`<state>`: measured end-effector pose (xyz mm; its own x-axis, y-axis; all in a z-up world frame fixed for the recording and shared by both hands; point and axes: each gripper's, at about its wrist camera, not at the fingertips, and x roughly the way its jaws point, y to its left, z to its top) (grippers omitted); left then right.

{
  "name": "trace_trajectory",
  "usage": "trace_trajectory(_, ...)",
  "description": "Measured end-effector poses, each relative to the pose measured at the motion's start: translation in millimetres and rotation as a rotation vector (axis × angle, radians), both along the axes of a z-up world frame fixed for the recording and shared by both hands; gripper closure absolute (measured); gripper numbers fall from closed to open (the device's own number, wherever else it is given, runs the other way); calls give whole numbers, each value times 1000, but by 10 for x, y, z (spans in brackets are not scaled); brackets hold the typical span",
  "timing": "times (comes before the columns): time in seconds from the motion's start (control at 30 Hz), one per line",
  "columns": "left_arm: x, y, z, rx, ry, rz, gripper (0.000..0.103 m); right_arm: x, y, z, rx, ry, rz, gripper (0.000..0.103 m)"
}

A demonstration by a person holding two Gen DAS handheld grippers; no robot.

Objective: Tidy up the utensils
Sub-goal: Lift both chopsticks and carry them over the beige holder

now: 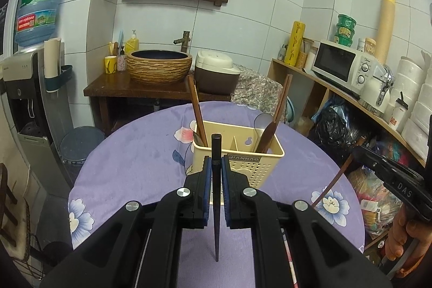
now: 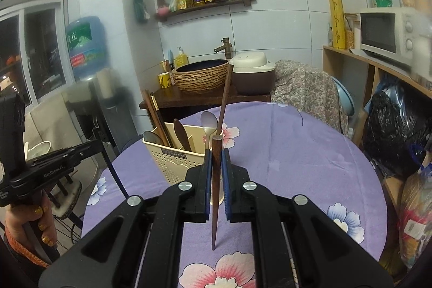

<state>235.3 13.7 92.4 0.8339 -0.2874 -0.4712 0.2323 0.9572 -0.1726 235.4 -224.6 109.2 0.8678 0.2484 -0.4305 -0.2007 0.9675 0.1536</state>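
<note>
Left wrist view: we clamp an upright dark chopstick [image 1: 216, 180] in the left gripper [image 1: 215, 166], the right gripper [image 2: 215, 161] pinches a brown one [image 2: 216, 180], and the holder [image 1: 237, 153] stands just ahead.

The tabletop [image 1: 140, 169] wears a soft, matt purple cloth with printed flowers. The utensil holder [image 1: 251, 169] is cream plastic, perforated, slightly glossy. A black chopstick [image 1: 216, 180] looks smooth and matt; the brown chopstick [image 2: 216, 180] shows wood grain. Each gripper [image 1: 216, 161] is matt black plastic with blue rubbery pads [image 1: 207, 174] and shiny metal bolts [image 1: 183, 191].
</note>
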Motion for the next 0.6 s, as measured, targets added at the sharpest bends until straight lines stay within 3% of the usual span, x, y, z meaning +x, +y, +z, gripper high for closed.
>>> trace_trajectory(0.4,18,52,107,-5,-18,-20,94,26,63,108,-20,-1,27,95)
trace_trajectory(0.6,47,80,648,-9,-85,-63,94,91,64,577,-35,-45,63,95)
